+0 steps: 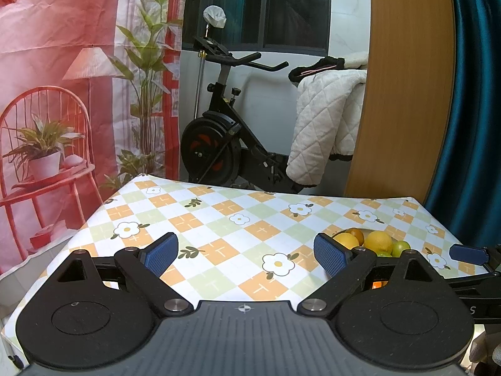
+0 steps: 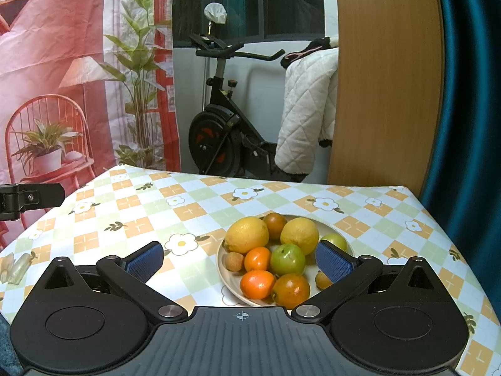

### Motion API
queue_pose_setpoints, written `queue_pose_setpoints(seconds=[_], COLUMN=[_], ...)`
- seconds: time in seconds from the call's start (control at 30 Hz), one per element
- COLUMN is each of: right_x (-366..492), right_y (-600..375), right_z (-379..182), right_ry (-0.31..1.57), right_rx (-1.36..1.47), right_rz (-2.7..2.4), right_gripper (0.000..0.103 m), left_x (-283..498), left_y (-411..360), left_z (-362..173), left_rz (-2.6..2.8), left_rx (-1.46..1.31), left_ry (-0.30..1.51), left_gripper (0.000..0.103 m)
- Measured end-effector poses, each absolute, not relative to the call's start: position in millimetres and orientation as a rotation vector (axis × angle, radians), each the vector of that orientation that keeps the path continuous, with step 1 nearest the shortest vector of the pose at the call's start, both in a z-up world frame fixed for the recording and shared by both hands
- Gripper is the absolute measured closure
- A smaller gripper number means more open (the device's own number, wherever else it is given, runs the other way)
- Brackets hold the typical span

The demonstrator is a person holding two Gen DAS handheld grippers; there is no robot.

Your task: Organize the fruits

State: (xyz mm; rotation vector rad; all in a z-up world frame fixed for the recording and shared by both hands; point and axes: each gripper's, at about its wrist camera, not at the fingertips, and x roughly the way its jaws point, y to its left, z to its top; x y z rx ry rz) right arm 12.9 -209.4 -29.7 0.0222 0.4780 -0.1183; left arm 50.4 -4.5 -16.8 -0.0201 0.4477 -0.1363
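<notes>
Fruits sit heaped in the plate (image 2: 343, 235) on the bench (image 2: 141, 206). Right claw (image 2: 239, 261) hovers spread just before the plate; left claw (image 1: 247, 255) spread, left of the plate. The small orange (image 2: 257, 283) looks light, firm, rollable: pinch across its middle

the plate (image 2: 343, 240) sits on the table (image 2: 194, 210), toward its right side. in the plate, two lemons (image 2: 247, 234) lie at the back with a smaller fruit (image 2: 275, 225) between them. an apple (image 2: 287, 258) lies in the middle, and tangerines (image 2: 257, 258) lie left and in front of it. behind the table stands an exercise bike (image 2: 219, 138), with a quilt (image 2: 305, 109) to its right. at the table's left edge lies something, perhaps wrappers (image 2: 15, 268).
</notes>
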Motion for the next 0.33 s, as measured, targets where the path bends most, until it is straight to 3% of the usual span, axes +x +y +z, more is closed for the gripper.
queue_pose_setpoints(seconds=[0.33], right_x=[13.2], right_y=[-209.9], right_z=[-29.3], right_ry=[0.478], right_rx=[0.022], right_rz=[-0.118], right_gripper=[0.001], left_x=[50.5], left_y=[-3.5], left_z=[-17.0], left_rz=[-0.135], left_rx=[-0.019], left_ry=[0.45], left_gripper=[0.007])
